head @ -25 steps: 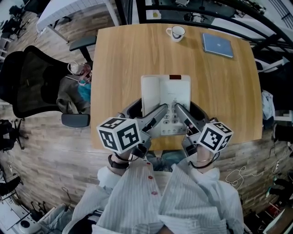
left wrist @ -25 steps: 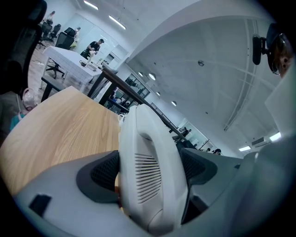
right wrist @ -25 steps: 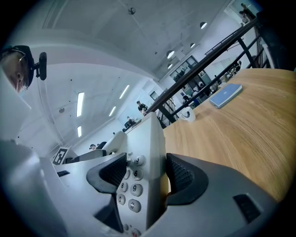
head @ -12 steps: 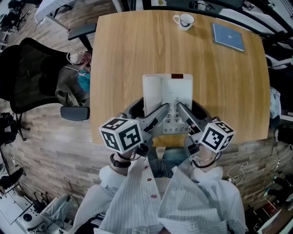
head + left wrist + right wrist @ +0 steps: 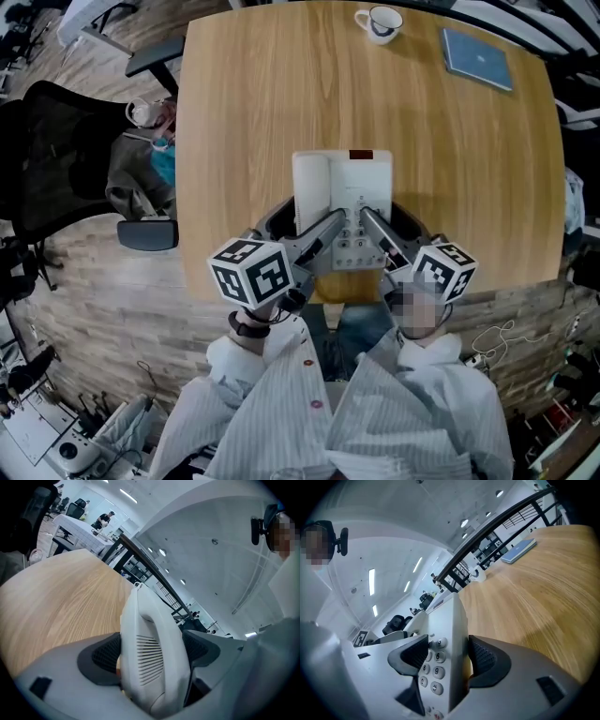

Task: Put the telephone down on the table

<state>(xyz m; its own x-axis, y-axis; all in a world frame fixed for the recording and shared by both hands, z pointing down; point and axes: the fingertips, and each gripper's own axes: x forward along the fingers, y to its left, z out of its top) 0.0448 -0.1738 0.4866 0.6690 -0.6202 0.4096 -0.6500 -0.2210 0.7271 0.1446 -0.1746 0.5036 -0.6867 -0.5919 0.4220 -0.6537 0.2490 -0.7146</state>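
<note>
A white telephone [image 5: 342,192] with handset and keypad hangs level over the near middle of the wooden table [image 5: 262,112]. Whether its base touches the wood I cannot tell. My left gripper [image 5: 305,225] is shut on its handset side; in the left gripper view the dark pads press both faces of the telephone [image 5: 150,639] where that gripper [image 5: 152,651] holds it. My right gripper [image 5: 392,227] is shut on the keypad side. In the right gripper view the telephone [image 5: 445,634] shows its number keys between the jaws of that gripper [image 5: 447,658].
A white cup [image 5: 379,22] and a blue notebook [image 5: 478,58] lie at the table's far edge. A black office chair [image 5: 56,159] stands left of the table, with a bag [image 5: 141,169] beside it. Wooden floor surrounds the table.
The table has grown larger in the head view and its far edge has slid upward. Both grippers keep the same hold on the telephone near the table's front edge.
</note>
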